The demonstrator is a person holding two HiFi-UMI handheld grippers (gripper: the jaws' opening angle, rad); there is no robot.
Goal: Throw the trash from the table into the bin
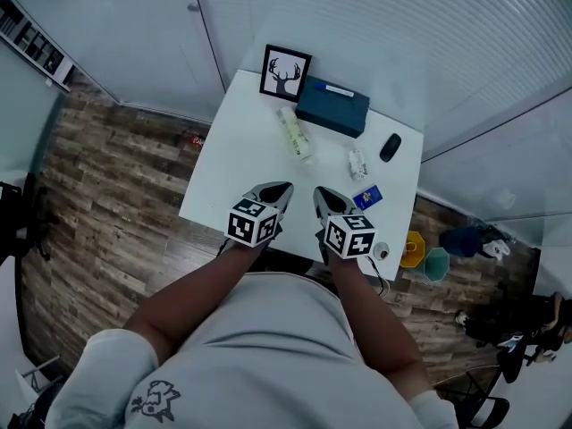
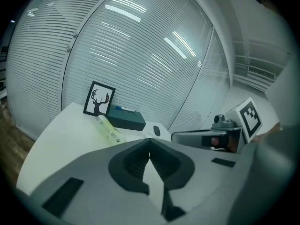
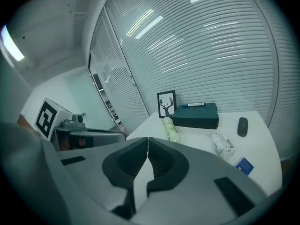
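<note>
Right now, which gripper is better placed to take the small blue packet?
Right. The blue packet lies just beside the right gripper, on its outer side; the left gripper is farther off. Both are shut and empty.

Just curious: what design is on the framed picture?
Framed picture: black antlered deer head on white; head view shows best.

Head view steeply above table (image 1: 241, 150), both gripper views low across same table

Office: slatted blinds (image 1: 402, 25), white table (image 1: 237, 164)
</note>
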